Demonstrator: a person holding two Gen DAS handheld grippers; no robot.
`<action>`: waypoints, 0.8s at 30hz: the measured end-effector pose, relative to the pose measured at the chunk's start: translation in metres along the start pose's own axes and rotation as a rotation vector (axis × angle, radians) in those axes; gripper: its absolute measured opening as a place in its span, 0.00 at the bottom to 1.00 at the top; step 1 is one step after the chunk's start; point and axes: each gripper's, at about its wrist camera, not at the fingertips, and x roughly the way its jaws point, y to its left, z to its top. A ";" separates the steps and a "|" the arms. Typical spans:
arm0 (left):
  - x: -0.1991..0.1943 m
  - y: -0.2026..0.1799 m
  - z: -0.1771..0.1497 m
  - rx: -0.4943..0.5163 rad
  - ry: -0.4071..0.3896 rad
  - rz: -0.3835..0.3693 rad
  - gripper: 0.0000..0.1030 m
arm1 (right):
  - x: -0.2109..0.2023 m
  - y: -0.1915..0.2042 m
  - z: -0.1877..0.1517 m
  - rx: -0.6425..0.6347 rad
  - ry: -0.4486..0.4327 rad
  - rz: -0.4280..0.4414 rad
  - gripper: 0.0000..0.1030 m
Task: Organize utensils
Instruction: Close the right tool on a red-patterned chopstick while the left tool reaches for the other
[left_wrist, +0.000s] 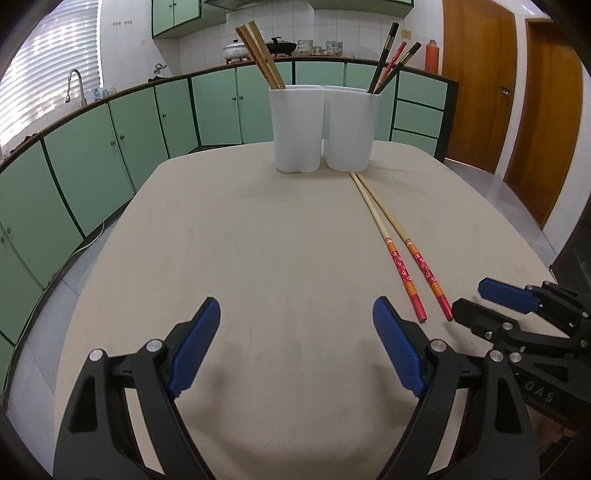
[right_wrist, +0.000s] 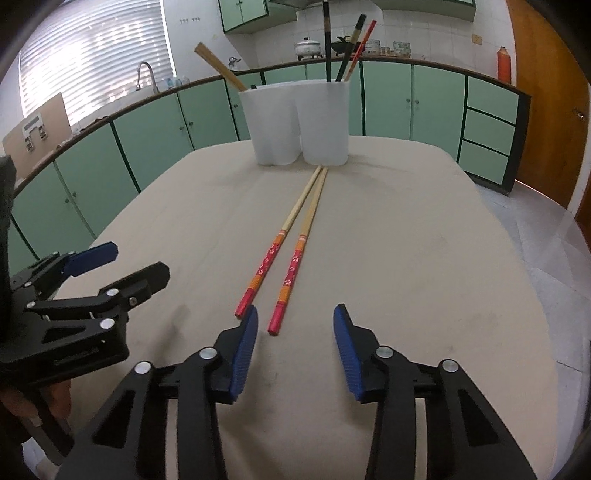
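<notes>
A pair of bamboo chopsticks with red and orange handles (left_wrist: 399, 243) (right_wrist: 295, 236) lies on the beige table (left_wrist: 258, 240) (right_wrist: 424, 258), tips toward a white two-compartment holder (left_wrist: 325, 129) (right_wrist: 301, 122). Its left compartment holds plain wooden chopsticks (left_wrist: 260, 55) (right_wrist: 219, 66); its right compartment holds dark and red chopsticks (left_wrist: 391, 59) (right_wrist: 345, 44). My left gripper (left_wrist: 295, 317) is open and empty, left of the handles. My right gripper (right_wrist: 293, 321) is open just behind the handle ends, one handle end between its fingers; it also shows in the left wrist view (left_wrist: 476, 299).
Green kitchen cabinets (left_wrist: 92, 155) (right_wrist: 436, 96) ring the table. A sink tap (left_wrist: 74, 83) stands at the left, pots (left_wrist: 236, 50) on the far counter, wooden doors (left_wrist: 480, 74) at the right. My left gripper (right_wrist: 110, 266) shows at the left of the right wrist view.
</notes>
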 end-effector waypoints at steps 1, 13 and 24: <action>0.000 0.000 0.000 -0.001 -0.001 -0.001 0.80 | 0.001 0.001 -0.001 0.000 0.002 -0.003 0.38; 0.006 0.001 0.002 -0.053 0.007 -0.019 0.80 | 0.013 0.010 -0.001 -0.040 0.024 -0.049 0.25; 0.009 -0.009 0.005 -0.056 0.019 -0.045 0.78 | 0.004 -0.011 -0.004 -0.023 0.018 -0.061 0.06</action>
